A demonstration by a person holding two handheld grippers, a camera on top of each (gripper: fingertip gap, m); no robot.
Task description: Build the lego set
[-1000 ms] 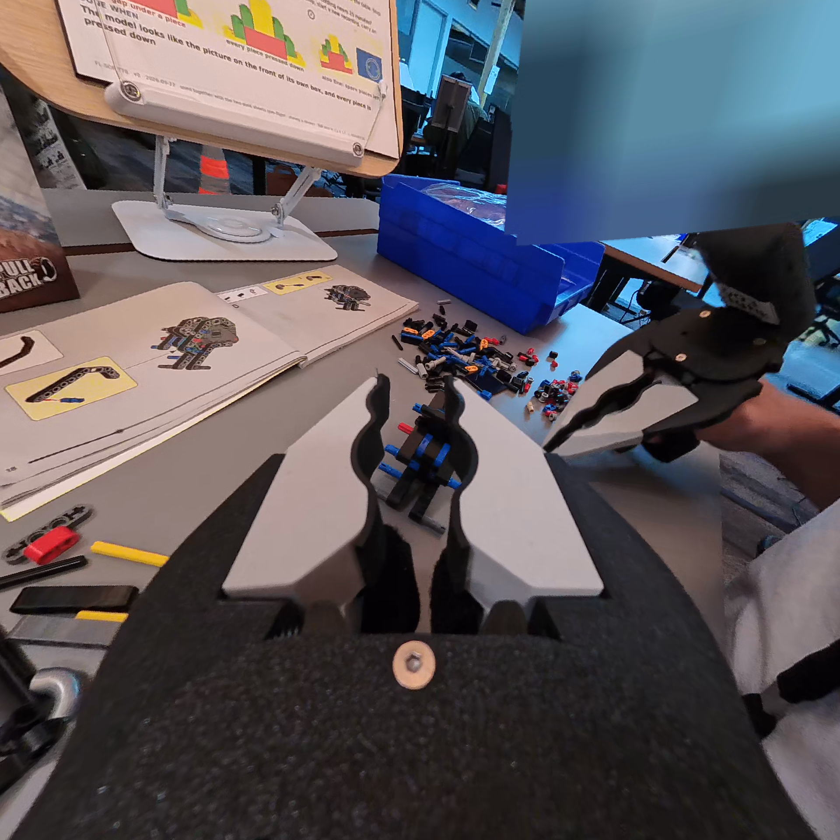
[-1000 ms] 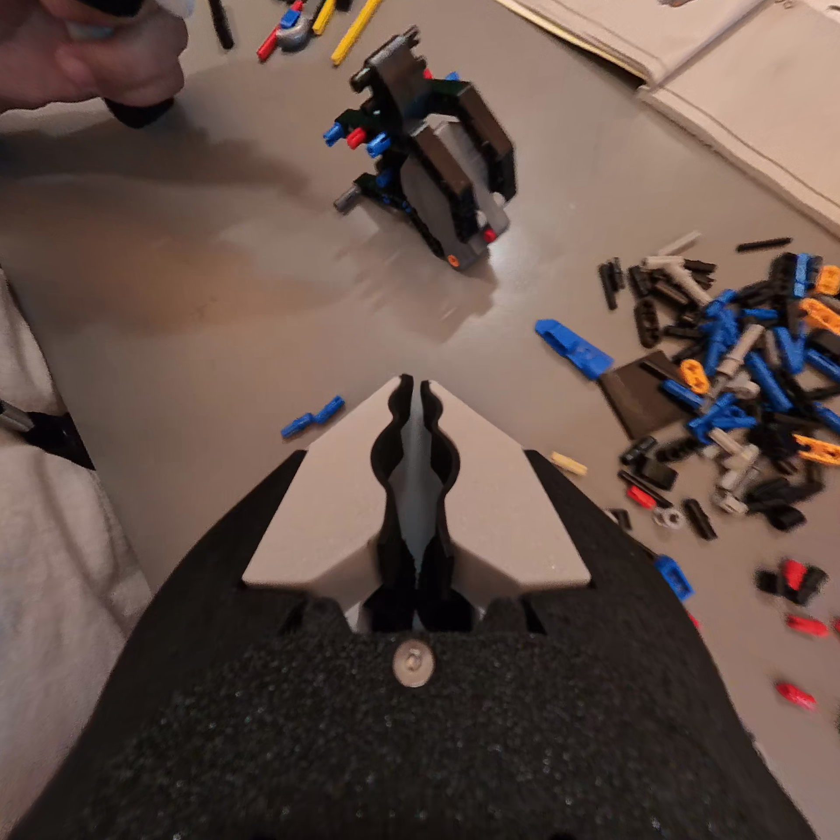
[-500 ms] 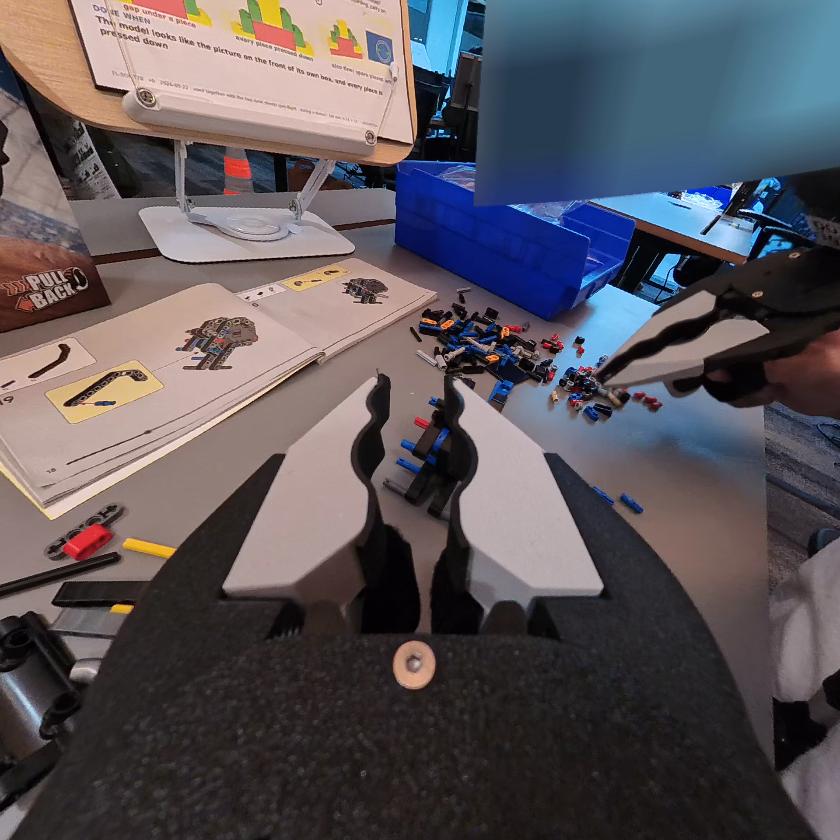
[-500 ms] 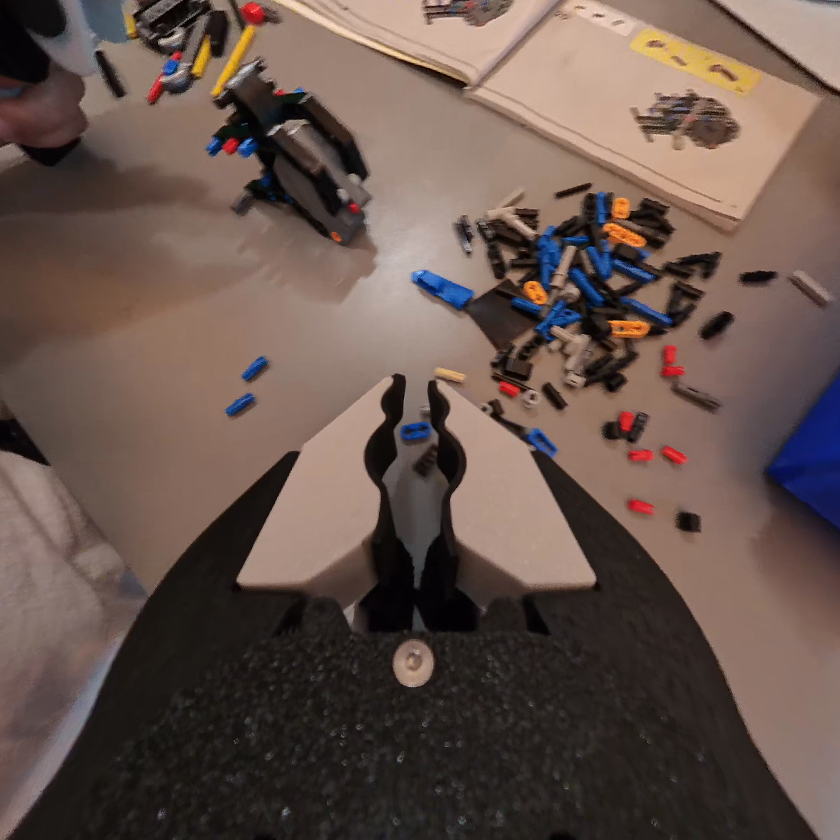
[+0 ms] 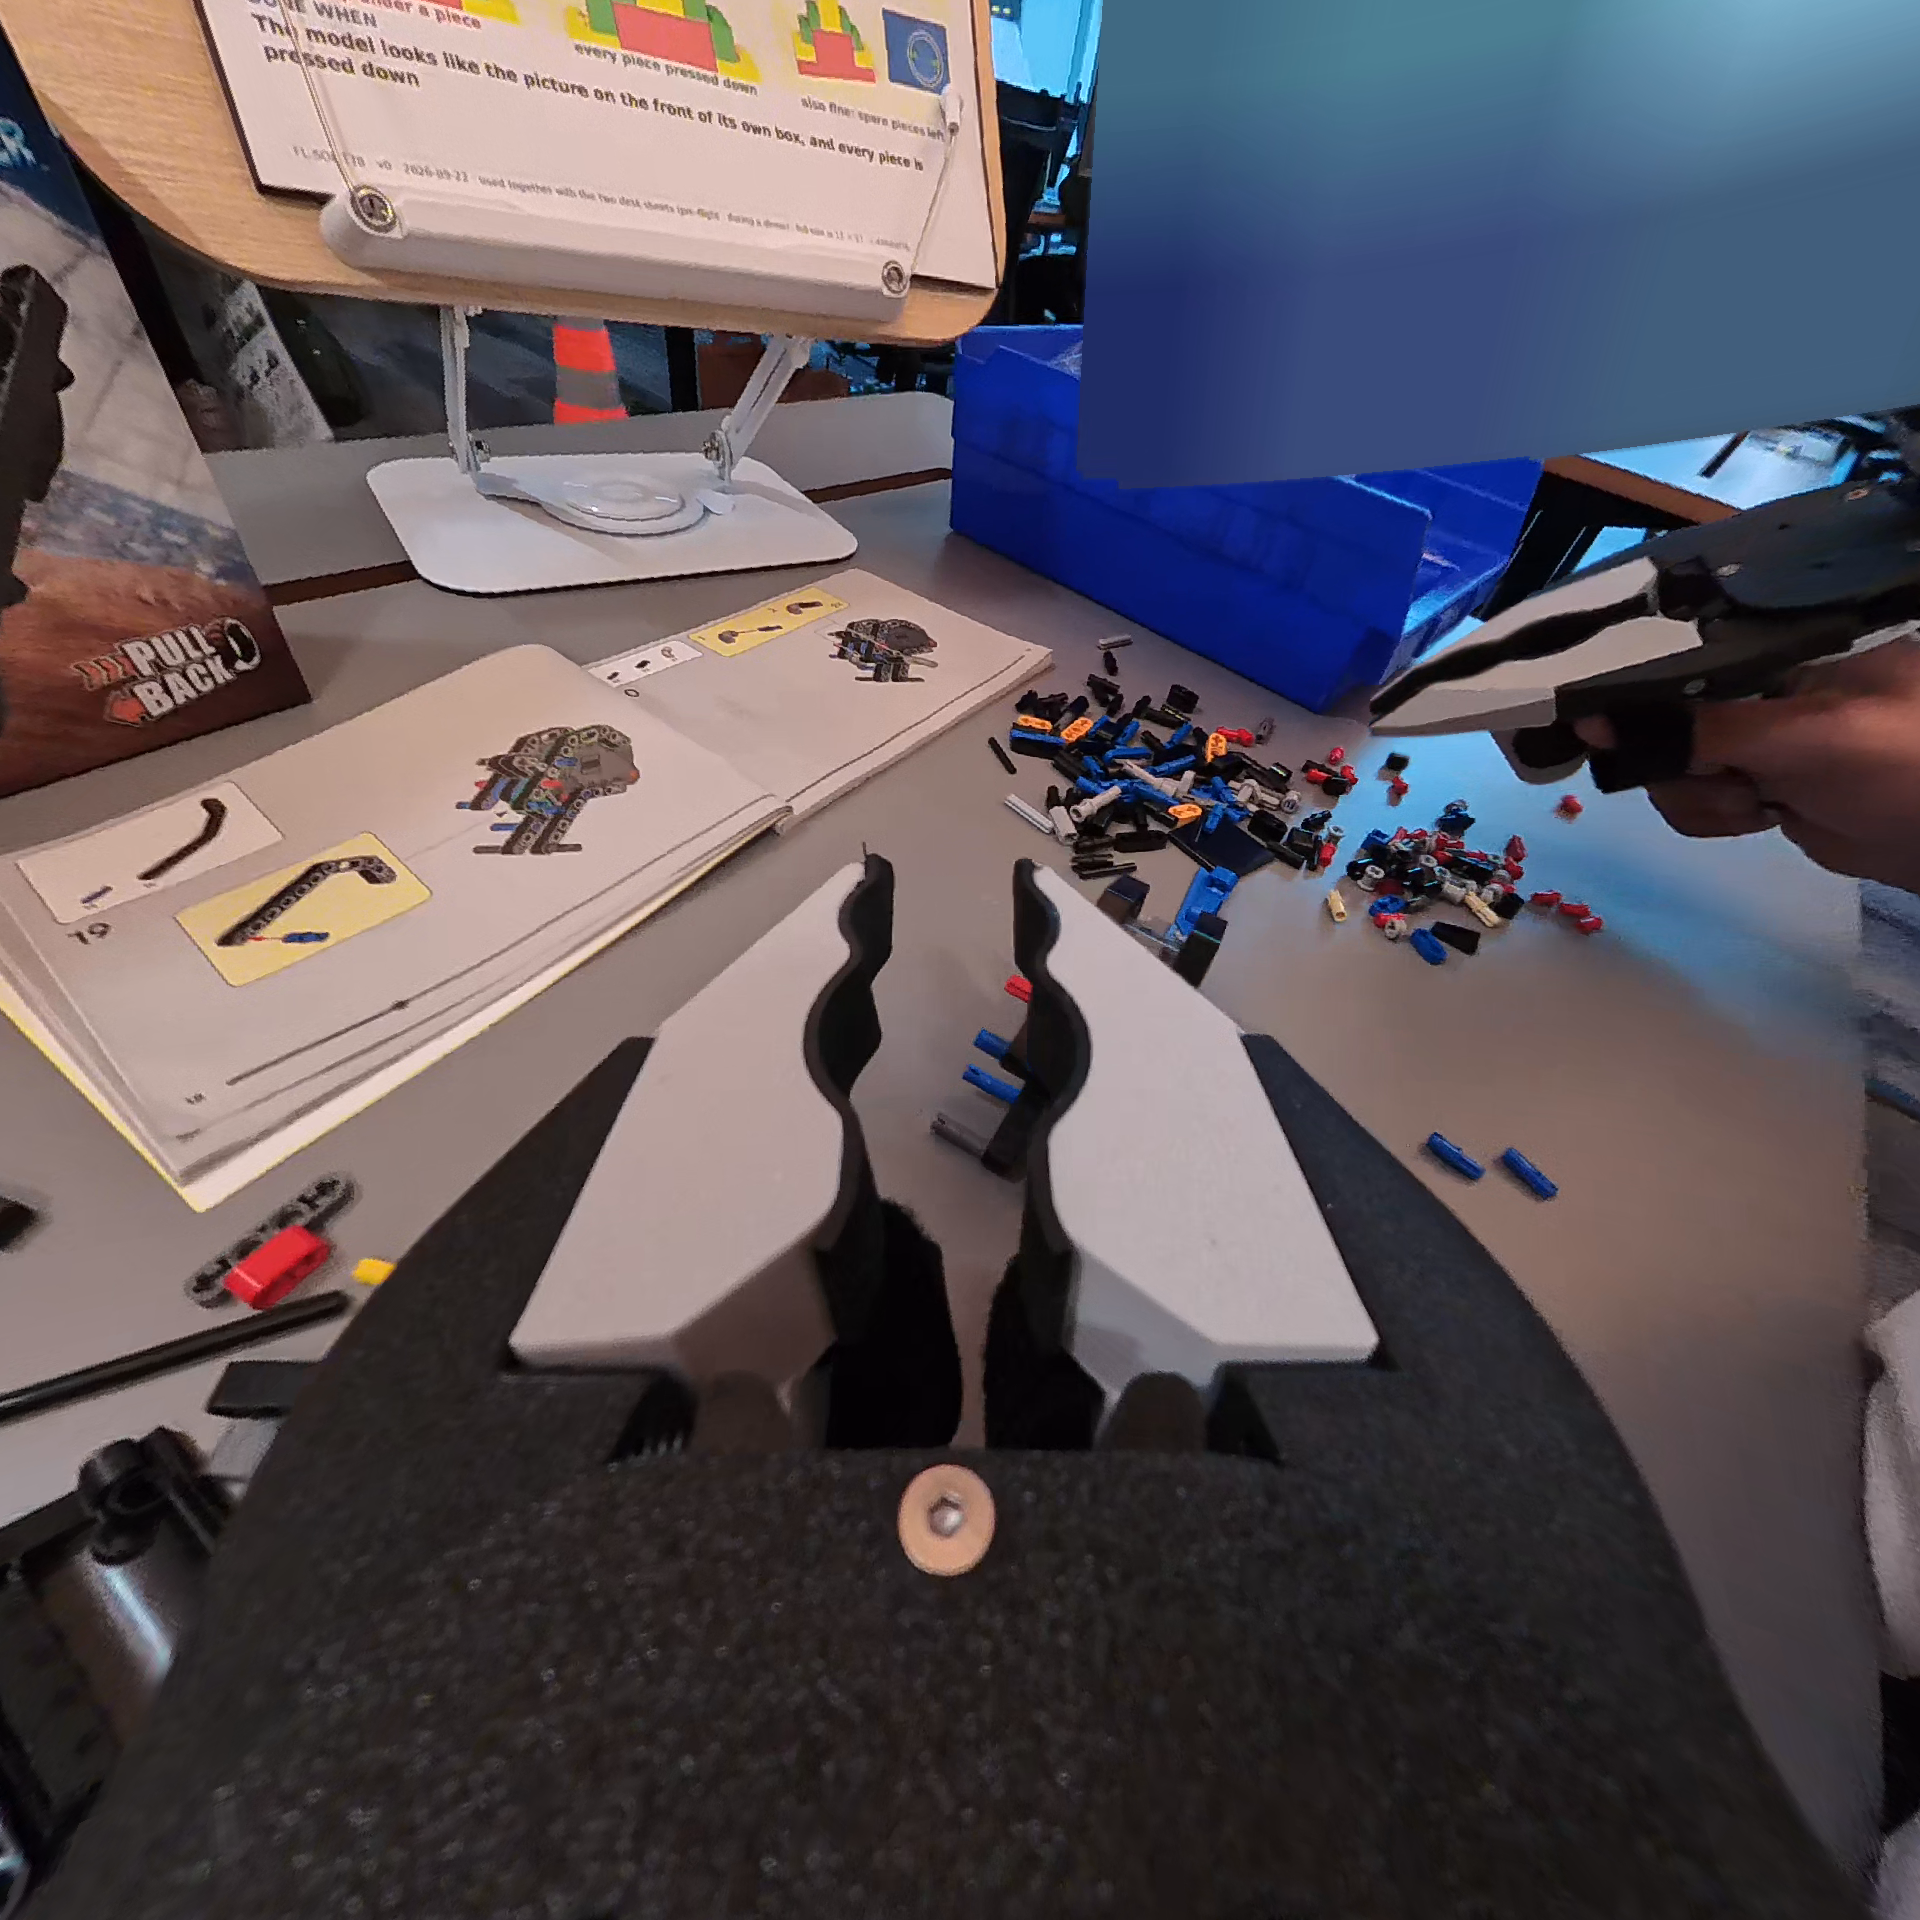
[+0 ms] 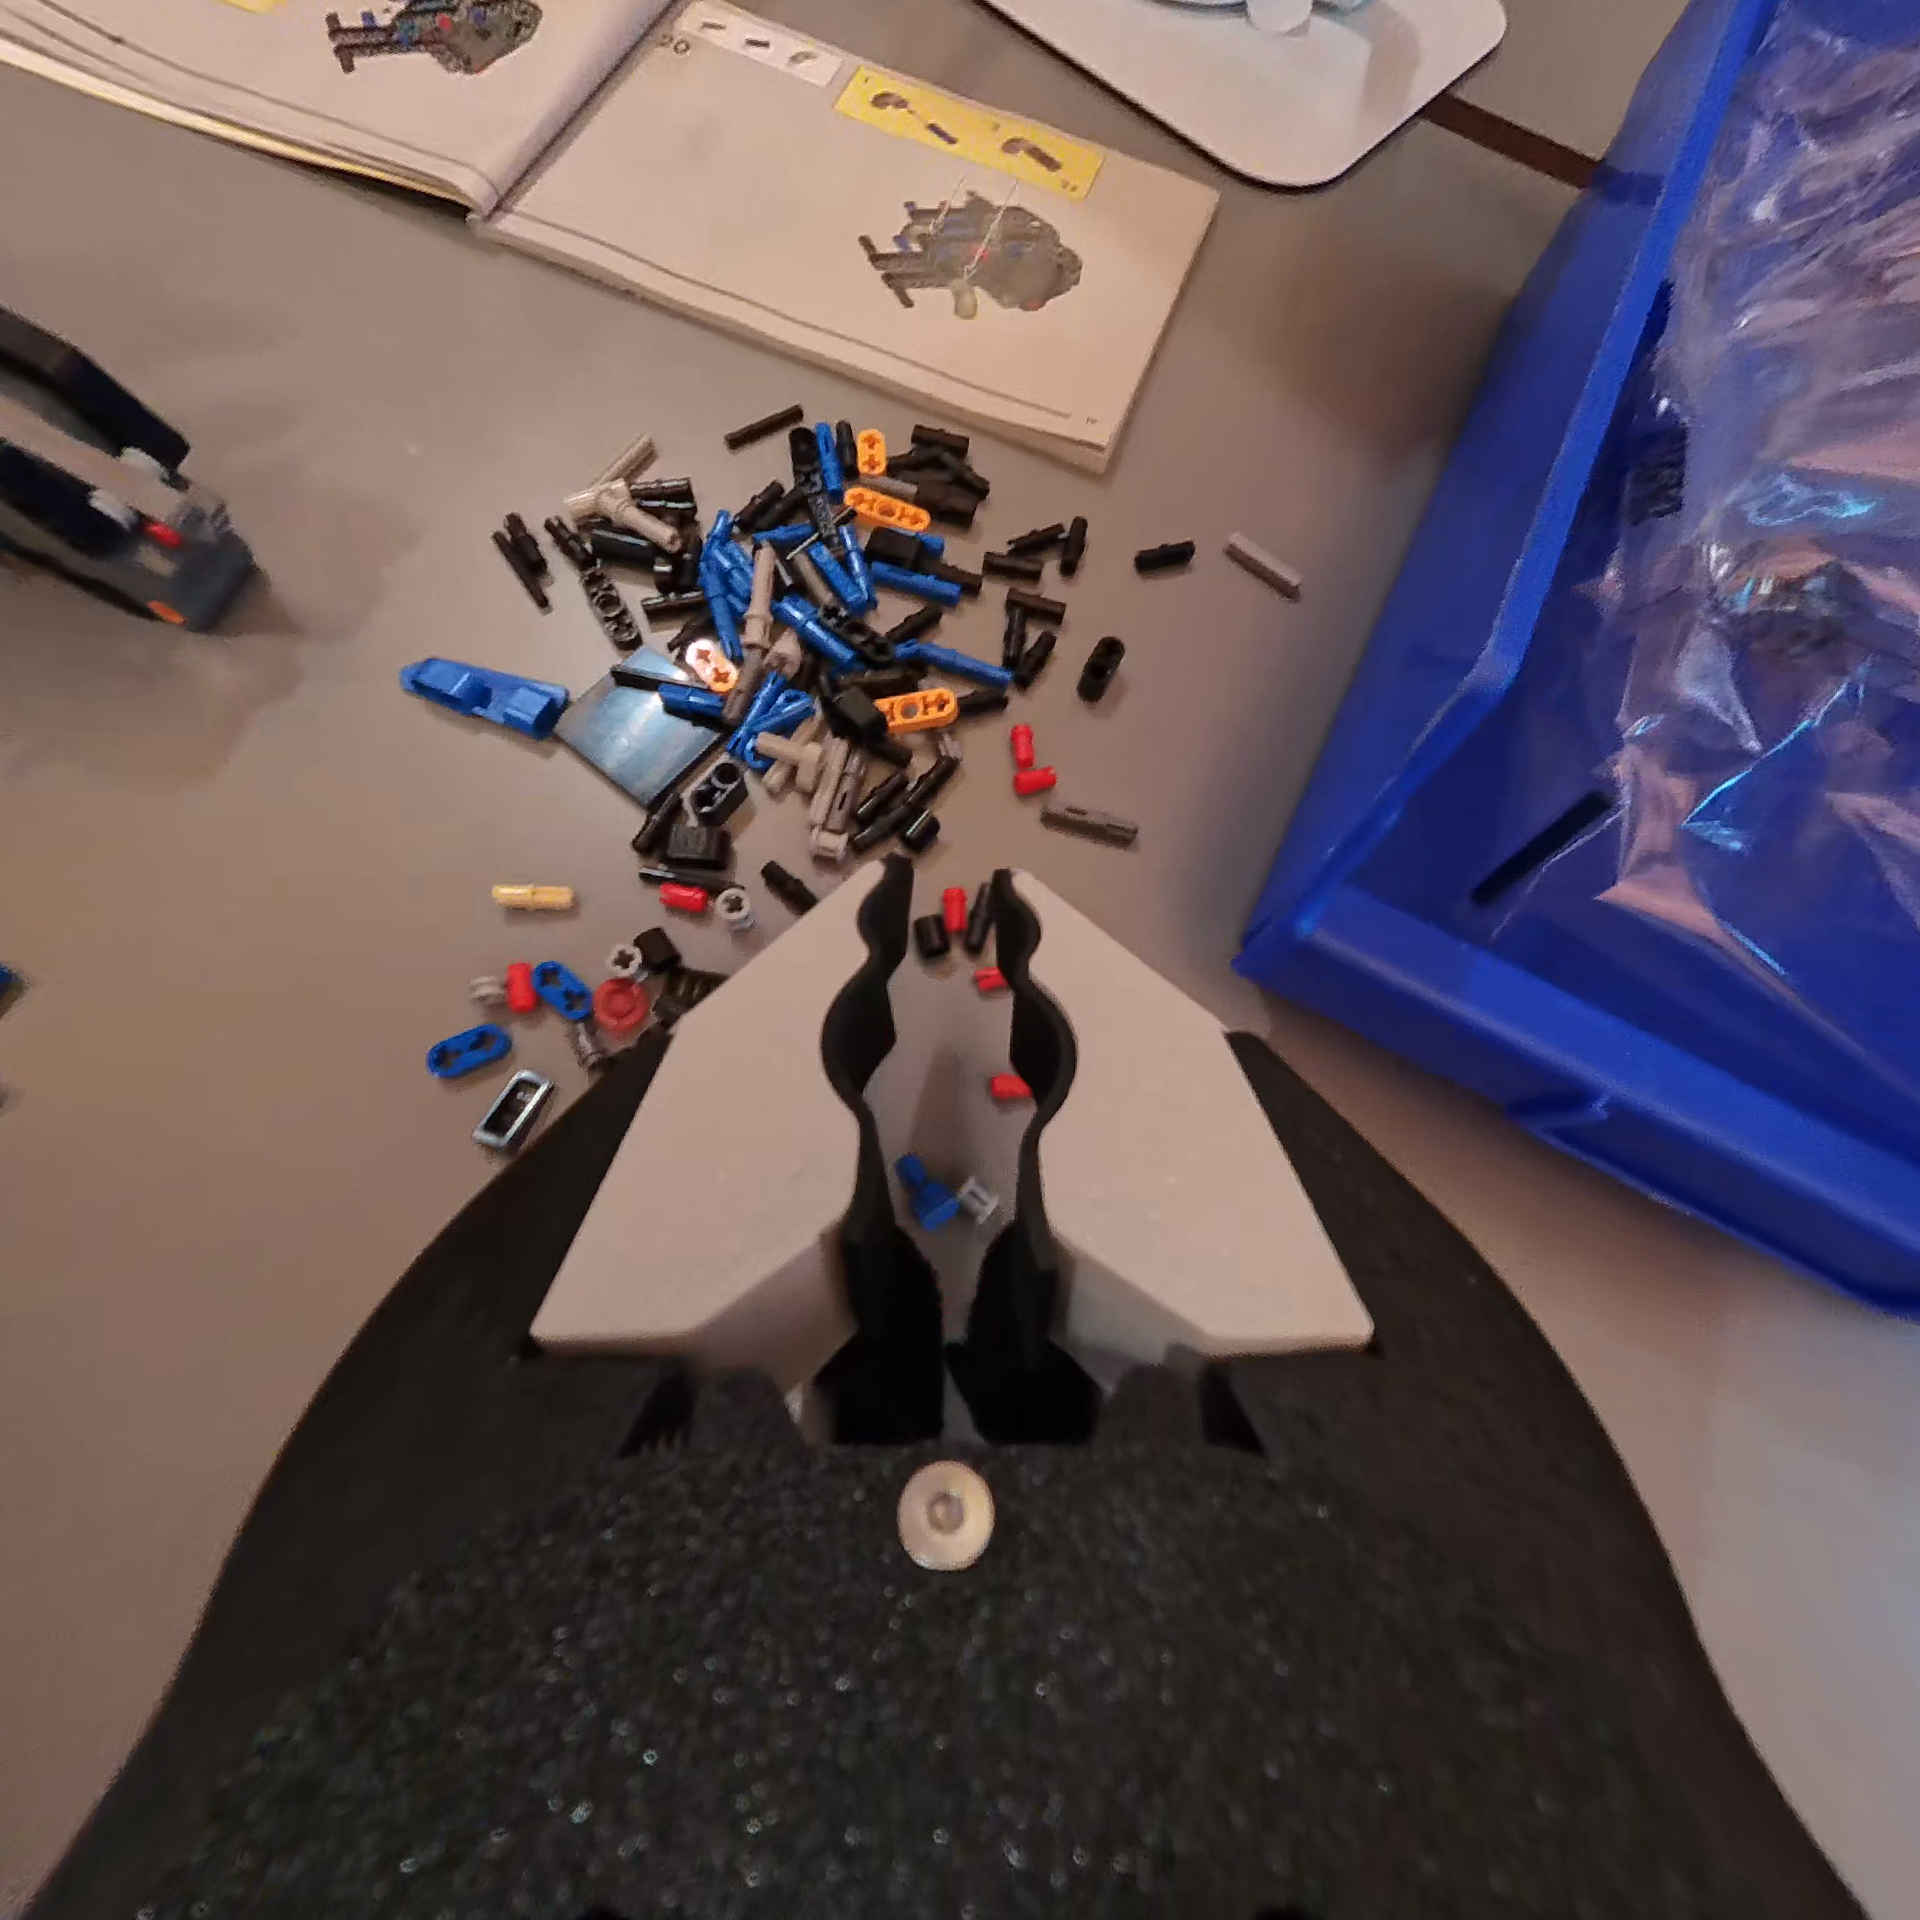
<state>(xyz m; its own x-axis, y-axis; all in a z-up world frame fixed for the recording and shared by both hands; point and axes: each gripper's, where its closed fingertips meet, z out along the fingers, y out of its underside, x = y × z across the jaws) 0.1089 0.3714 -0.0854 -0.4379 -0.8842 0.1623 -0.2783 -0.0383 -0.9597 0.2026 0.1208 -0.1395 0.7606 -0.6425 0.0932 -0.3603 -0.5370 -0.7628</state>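
Loose pile (image 6: 800,634) on table (image 6: 260,935) beside bin (image 6: 1455,935): tiny, light, hard, slick pins; pinch one across its shaft. Right tongs (image 6: 951,883) narrowly parted, empty; left tongs (image 5: 951,883) parted, empty, model (image 5: 1003,1081) beyond.

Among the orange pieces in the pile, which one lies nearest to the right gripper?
The orange beam at the pile's near edge, beside a black block. It lies nearest the right gripper; the other orange pieces sit farther back, toward the instruction booklet.

table (image 6: 260,935): plain grey
bin (image 6: 1455,935): bright blue
loose pieces (image 6: 790,644): black, blue, orange, red, grey
booklet (image 5: 416,831): white, yellow boxes
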